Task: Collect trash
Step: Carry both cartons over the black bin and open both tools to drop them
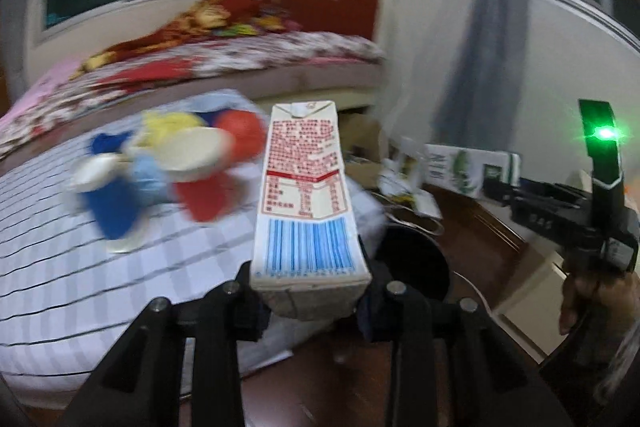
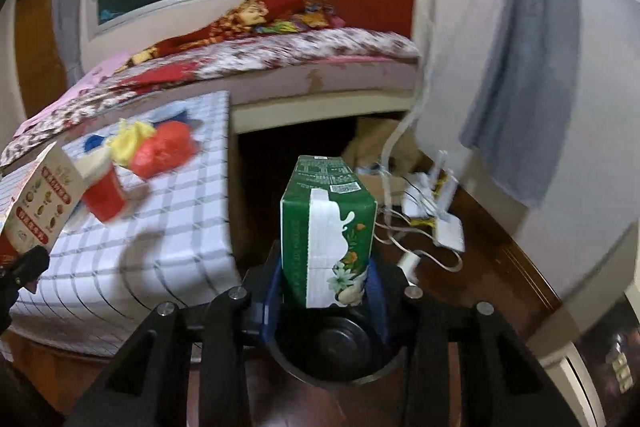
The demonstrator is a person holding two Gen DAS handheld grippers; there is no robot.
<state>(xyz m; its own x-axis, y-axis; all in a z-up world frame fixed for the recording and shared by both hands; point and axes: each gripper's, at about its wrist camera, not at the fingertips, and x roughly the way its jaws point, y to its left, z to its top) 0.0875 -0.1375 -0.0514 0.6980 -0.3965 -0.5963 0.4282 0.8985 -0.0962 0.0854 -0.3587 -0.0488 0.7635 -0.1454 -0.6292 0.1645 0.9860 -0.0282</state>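
Note:
My left gripper (image 1: 310, 301) is shut on a white carton (image 1: 306, 195) with red print and a blue barcode, held above the edge of the checked table (image 1: 60, 287). That carton also shows at the left edge of the right wrist view (image 2: 38, 203). My right gripper (image 2: 326, 291) is shut on a green and white carton (image 2: 328, 239), held directly over a black round bin (image 2: 336, 351). The bin also shows in the left wrist view (image 1: 416, 263), just right of the white carton. Red, blue and yellow paper cups and crumpled wrappers (image 1: 168, 171) lie on the table.
A bed (image 2: 280, 59) with a floral cover stands behind the table. Chargers and white cables (image 2: 432, 223) lie on the dark wooden floor to the right. A grey curtain (image 2: 528, 67) hangs at the right. A green box (image 1: 468, 167) lies on the floor.

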